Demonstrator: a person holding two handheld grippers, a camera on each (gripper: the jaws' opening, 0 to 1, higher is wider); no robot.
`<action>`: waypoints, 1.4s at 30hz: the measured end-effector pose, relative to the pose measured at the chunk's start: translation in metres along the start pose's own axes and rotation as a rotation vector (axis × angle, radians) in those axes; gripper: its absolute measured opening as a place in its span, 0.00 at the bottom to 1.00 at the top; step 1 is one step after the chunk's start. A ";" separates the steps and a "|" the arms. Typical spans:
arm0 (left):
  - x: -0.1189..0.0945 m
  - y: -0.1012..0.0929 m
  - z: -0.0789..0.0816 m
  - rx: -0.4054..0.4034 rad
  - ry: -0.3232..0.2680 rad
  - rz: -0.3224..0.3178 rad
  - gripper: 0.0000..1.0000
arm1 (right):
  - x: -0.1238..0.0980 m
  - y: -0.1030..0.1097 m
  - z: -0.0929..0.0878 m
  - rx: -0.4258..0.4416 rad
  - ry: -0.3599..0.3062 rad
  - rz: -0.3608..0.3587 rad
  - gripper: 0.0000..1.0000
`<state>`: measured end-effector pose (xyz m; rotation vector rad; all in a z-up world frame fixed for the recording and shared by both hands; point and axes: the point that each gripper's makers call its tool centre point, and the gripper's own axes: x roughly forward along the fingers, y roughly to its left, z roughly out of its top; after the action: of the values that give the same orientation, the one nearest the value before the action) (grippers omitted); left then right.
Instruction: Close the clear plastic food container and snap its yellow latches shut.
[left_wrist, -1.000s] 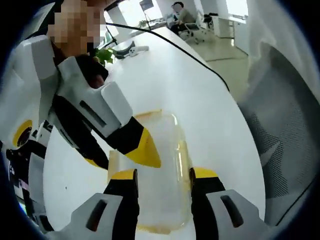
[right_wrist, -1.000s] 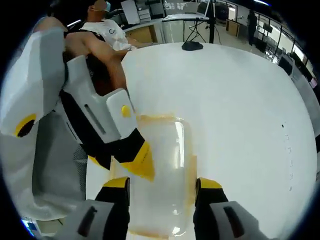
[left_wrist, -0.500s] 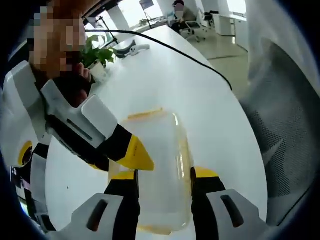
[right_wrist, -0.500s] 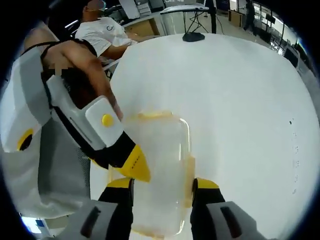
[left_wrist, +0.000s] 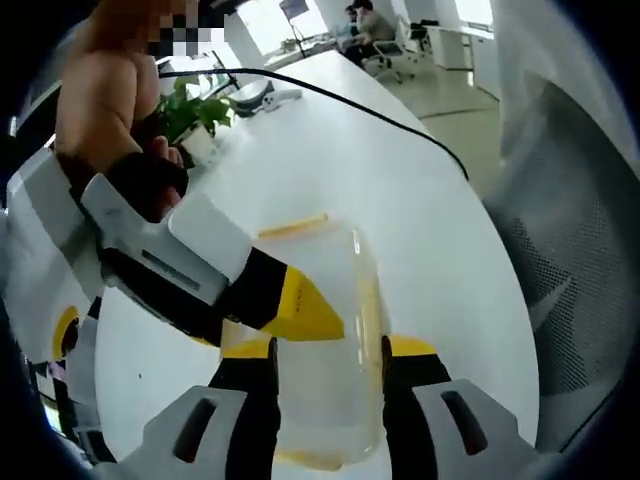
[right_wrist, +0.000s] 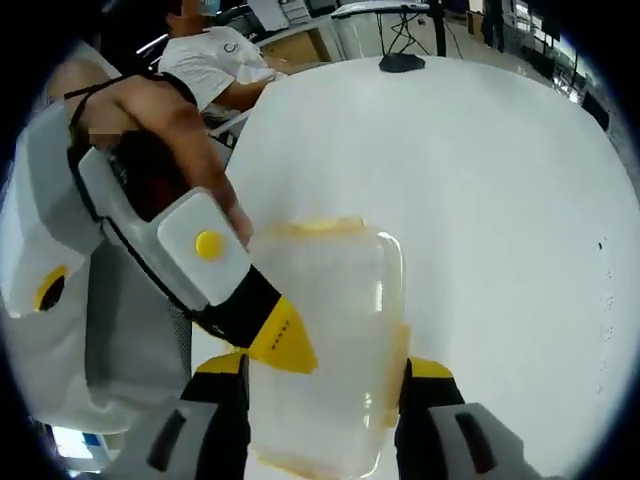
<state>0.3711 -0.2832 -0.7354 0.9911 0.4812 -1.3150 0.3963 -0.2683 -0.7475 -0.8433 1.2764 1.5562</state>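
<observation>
Centrally on the white table (left_wrist: 330, 150), the clear container (left_wrist: 320, 350) sits between 2 spread grippers, left gripper (left_wrist: 328, 350) and right gripper (right_wrist: 326, 368), gripping nothing. Best practice: press each yellow latch (right_wrist: 320, 226) squarely, steadying the lid.

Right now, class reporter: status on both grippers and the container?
Left gripper open, straddling clear container. Right gripper open, straddling it from the opposite end. Lid on; yellow latch visible at far end. Nothing blocking on the table.
</observation>
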 end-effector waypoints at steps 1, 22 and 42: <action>-0.001 0.001 -0.001 -0.017 -0.008 -0.004 0.37 | 0.000 -0.001 0.001 0.007 0.010 -0.002 0.57; -0.002 0.003 0.006 -0.089 -0.042 -0.001 0.38 | -0.018 0.003 0.003 -0.080 -0.211 -0.212 0.60; -0.034 0.020 -0.024 -0.296 -0.061 -0.079 0.51 | -0.028 0.029 -0.038 -0.076 -0.252 -0.319 0.78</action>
<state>0.3870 -0.2457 -0.7151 0.6907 0.6526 -1.2963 0.3773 -0.3124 -0.7204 -0.8237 0.8609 1.4085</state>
